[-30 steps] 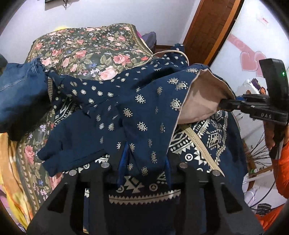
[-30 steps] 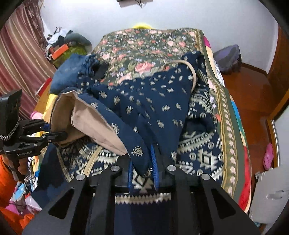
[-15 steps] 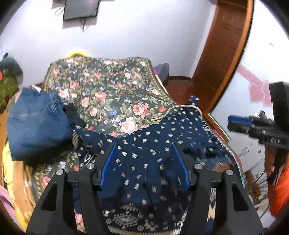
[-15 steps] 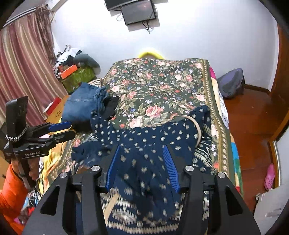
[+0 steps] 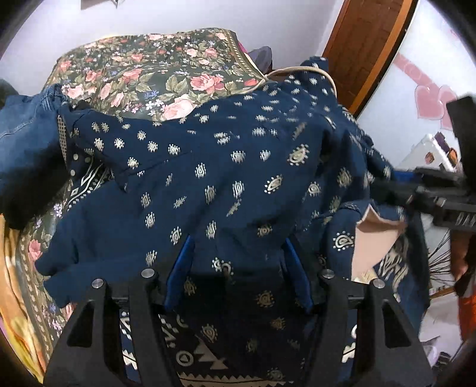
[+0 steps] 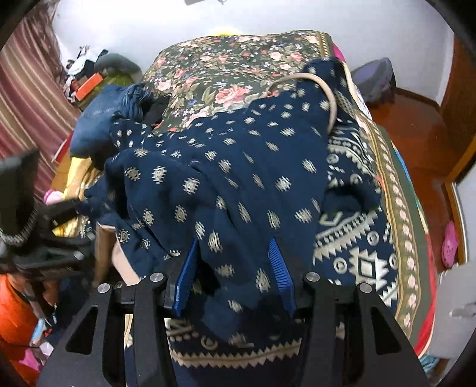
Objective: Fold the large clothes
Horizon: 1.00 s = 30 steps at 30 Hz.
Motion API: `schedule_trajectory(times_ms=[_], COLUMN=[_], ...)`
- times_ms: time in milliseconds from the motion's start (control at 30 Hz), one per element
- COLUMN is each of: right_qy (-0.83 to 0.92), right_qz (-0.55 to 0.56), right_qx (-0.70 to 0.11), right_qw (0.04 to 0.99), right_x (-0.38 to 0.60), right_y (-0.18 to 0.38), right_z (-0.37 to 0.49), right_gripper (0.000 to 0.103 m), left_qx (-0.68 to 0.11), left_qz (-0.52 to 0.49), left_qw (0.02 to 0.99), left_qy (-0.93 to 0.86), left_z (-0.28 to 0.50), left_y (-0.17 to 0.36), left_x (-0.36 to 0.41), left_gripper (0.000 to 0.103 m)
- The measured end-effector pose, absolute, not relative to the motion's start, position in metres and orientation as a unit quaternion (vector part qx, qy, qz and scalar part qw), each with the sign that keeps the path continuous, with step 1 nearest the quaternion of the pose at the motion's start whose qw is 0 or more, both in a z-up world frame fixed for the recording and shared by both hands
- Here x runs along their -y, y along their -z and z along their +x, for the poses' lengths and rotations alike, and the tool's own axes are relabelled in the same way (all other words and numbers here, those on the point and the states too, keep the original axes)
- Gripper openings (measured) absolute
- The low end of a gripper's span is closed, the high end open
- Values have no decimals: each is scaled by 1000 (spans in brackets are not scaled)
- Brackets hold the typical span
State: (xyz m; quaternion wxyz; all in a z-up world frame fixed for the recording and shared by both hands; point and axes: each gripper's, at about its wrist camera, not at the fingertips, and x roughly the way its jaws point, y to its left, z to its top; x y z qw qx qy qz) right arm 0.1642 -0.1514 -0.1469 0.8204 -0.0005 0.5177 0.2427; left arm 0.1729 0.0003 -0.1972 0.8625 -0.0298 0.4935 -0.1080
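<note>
The navy printed garment (image 5: 226, 178) is lying heaped on the bed (image 5: 154, 65) directly beneath us, bunching loosely between the part-open left gripper (image 5: 238, 262) and right gripper (image 6: 235, 262), which we are holding equally near.

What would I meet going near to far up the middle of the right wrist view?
Right hand-held gripper → navy garment → floral bedspread → white wall.

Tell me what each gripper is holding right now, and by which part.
Nothing is held. The left gripper and right gripper both stand open, the navy printed garment lying loose between their pads.
</note>
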Motion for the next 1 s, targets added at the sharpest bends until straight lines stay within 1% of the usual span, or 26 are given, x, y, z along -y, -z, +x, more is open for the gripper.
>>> schedule_trajectory(times_ms=[133, 267, 333, 367, 400, 433, 467, 500, 533, 667, 767, 867, 1000], right_qy=[-242, -235, -232, -229, -225, -219, -211, -205, -196, -178, -167, -163, -171], right_qz=[16, 24, 32, 36, 40, 45, 49, 52, 55, 73, 92, 122, 161], right_qx=[-516, -486, -471, -464, -456, -448, -440, -437, -436, -458, -486, -517, -554], right_qw=[821, 841, 851, 855, 860, 866, 871, 874, 877, 868, 853, 832, 799], right_x=[161, 171, 177, 180, 185, 191, 196, 199, 203, 218, 225, 230, 229], right_y=[136, 113, 102, 97, 92, 88, 85, 84, 85, 102, 126, 153, 184], right_z=[169, 177, 182, 184, 188, 192, 197, 201, 207, 233, 257, 275, 293], right_gripper=[46, 46, 46, 46, 48, 50, 55, 59, 60, 60, 60, 60, 60], left_qx=[-481, -443, -425, -416, -408, -405, -404, -407, -412, -439, -459, -475, -503], left_qz=[-25, -37, -41, -46, -53, -57, -65, -73, -84, -147, -179, -193, -184], left_qw=[870, 892, 902, 907, 911, 913, 912, 910, 907, 885, 869, 858, 843], left_qy=[103, 82, 61, 46, 29, 16, -3, -16, -26, -43, -40, -27, -47], left_z=[171, 170, 172, 174, 176, 178, 182, 185, 188, 203, 214, 226, 249], left_y=[181, 147, 133, 127, 122, 121, 121, 122, 125, 150, 174, 196, 229], left_x=[-4, -28, -43, -55, -67, -75, -89, -100, -111, -151, -163, -160, -164], left_gripper=[61, 61, 63, 67, 71, 72, 72, 72, 72, 72, 72, 72, 72])
